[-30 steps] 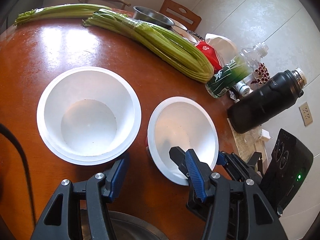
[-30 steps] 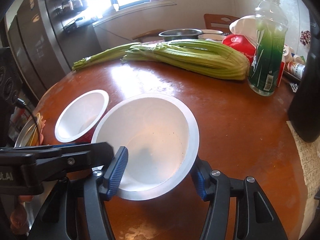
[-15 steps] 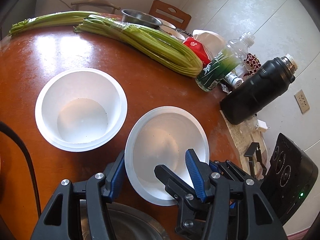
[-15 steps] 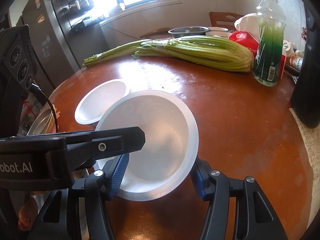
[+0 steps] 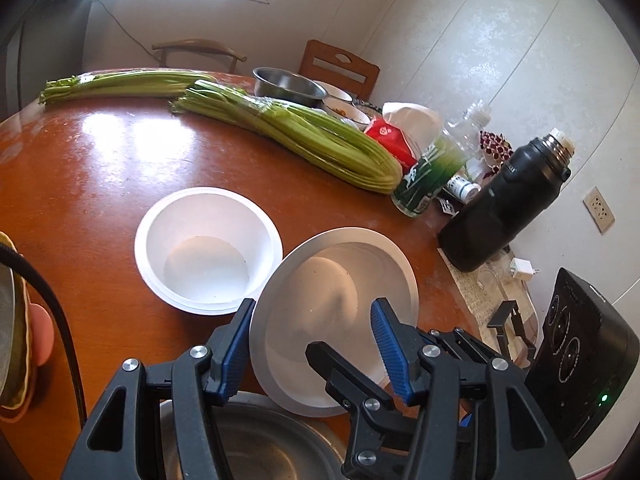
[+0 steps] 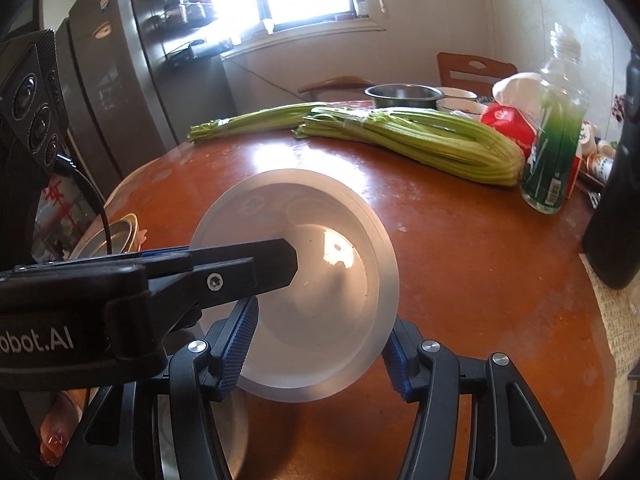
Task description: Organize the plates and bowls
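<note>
A: While the right claw (image 6: pixel 320 354) carries 1 white bowl (image 6: pixel 304 280) tilted above the tabletop (image 6: pixel 460 248), how much of the sorting looks finished?

B: Little, by the look of it. The carried bowl is pinched across its body between the 2 blue pads (image 6: pixel 240 344), its rim leaning toward the second white bowl (image 5: pixel 208 248), which sits upright on the tabletop just to the left. From the left wrist view that resting bowl shows a doubled rim, so it may already be 2 nested, though that cannot be settled.

A: And the left claw (image 5: pixel 312 354)?

B: Its jaws stand spread, with nothing pressed between the pads; the tilted bowl only shows beyond them. A metal dish (image 5: pixel 256 452) lies at the near edge under it.

A: What seems left?

B: Judging from the layout, the lifted bowl is yet to be set into the resting one, and the steel bowl (image 5: pixel 288 86) and small dishes at the far side stay unsorted beside the celery (image 5: pixel 296 136).

A: Any writing?

B: The left device's body, seen by the right camera, reads "obot.AI", cut off at the frame edge. The green bottle (image 6: pixel 554 148) carries a white label with a barcode, its text too small to read. The black flask (image 5: pixel 508 200) has a mark too blurred to read, and the red packet (image 5: pixel 390 140) shows only a round white emblem.
</note>
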Action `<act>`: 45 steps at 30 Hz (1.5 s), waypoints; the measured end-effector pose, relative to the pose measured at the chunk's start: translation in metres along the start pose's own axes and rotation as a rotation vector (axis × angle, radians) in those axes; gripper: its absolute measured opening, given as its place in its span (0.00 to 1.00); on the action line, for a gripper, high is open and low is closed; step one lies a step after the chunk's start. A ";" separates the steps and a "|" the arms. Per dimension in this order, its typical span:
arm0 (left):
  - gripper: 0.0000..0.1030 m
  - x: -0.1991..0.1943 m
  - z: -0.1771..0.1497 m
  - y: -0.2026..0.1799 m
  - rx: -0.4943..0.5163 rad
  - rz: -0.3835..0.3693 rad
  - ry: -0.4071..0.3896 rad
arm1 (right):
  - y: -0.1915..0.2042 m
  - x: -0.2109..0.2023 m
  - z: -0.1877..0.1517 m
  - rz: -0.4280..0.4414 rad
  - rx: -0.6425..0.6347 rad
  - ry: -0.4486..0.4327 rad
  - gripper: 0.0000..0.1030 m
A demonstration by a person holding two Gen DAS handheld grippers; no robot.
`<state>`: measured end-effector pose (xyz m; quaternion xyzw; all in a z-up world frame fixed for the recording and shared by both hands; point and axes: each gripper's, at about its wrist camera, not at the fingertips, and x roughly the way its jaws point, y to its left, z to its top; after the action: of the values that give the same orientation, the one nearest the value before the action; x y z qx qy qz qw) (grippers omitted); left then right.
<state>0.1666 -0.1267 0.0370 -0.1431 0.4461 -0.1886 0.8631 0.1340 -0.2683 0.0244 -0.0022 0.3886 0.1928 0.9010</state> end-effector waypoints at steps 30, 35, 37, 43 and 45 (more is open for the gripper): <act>0.55 -0.098 -0.038 0.030 -0.001 0.021 -0.129 | 0.083 -0.038 -0.013 0.028 -0.110 -0.065 0.59; 0.55 -0.103 -0.049 0.030 0.013 0.016 -0.127 | 0.086 -0.041 -0.024 0.030 -0.106 -0.061 0.59; 0.55 -0.103 -0.053 0.030 0.014 0.013 -0.127 | 0.086 -0.041 -0.029 0.030 -0.104 -0.060 0.59; 0.55 -0.100 -0.067 0.027 0.029 0.018 -0.107 | 0.087 -0.041 -0.043 0.035 -0.092 -0.032 0.59; 0.55 -0.099 -0.070 0.028 0.026 0.018 -0.093 | 0.088 -0.041 -0.047 0.037 -0.089 -0.021 0.59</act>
<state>0.0620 -0.0629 0.0572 -0.1365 0.4042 -0.1800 0.8863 0.0448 -0.2085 0.0334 -0.0332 0.3702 0.2264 0.9003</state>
